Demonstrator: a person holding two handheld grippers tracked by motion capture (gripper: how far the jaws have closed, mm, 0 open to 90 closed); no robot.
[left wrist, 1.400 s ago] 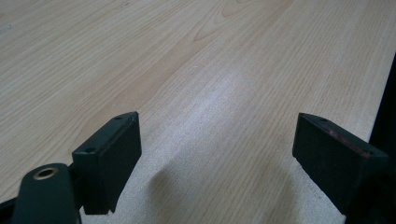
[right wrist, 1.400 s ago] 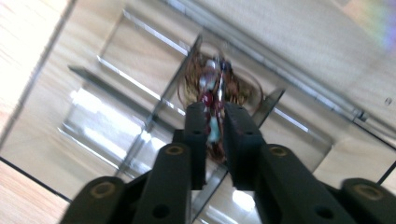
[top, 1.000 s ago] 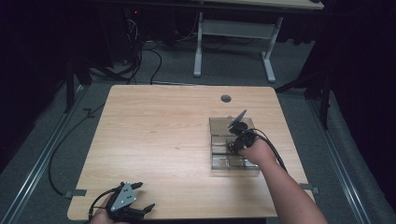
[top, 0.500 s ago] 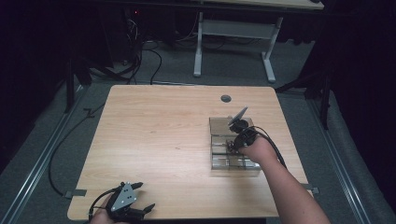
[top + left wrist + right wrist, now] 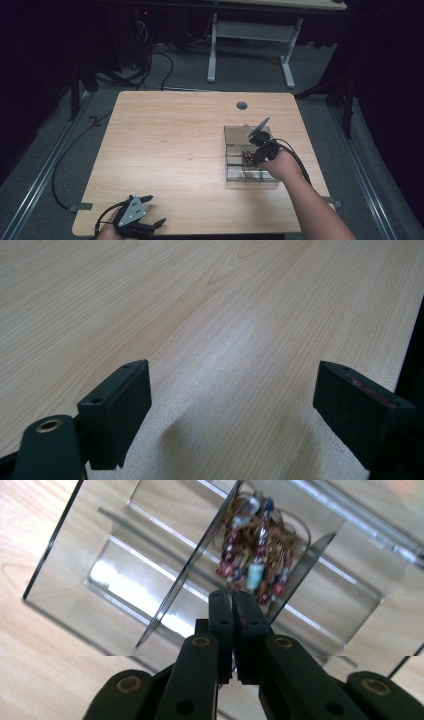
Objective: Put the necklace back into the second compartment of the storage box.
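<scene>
Beaded bracelet [image 5: 252,555] blurred in clear organizer [image 5: 90,555], right tongs [image 5: 231,597] together, grip unclear, left tongs [image 5: 235,405] apart.

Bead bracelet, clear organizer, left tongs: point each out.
bead bracelet [image 5: 255,555], right gripper view, on the bunched beads and cord.
clear organizer [image 5: 55,555], right gripper view, on its outer wall.
left tongs [image 5: 232,405], left gripper view, midway between the two open tips.

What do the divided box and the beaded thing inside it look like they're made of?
The box looks like clear glossy acrylic: see-through walls, bright reflections. The beaded piece seems to be brown cord or wire strung with glassy red and pale blue beads; the exact material is unclear.
</scene>
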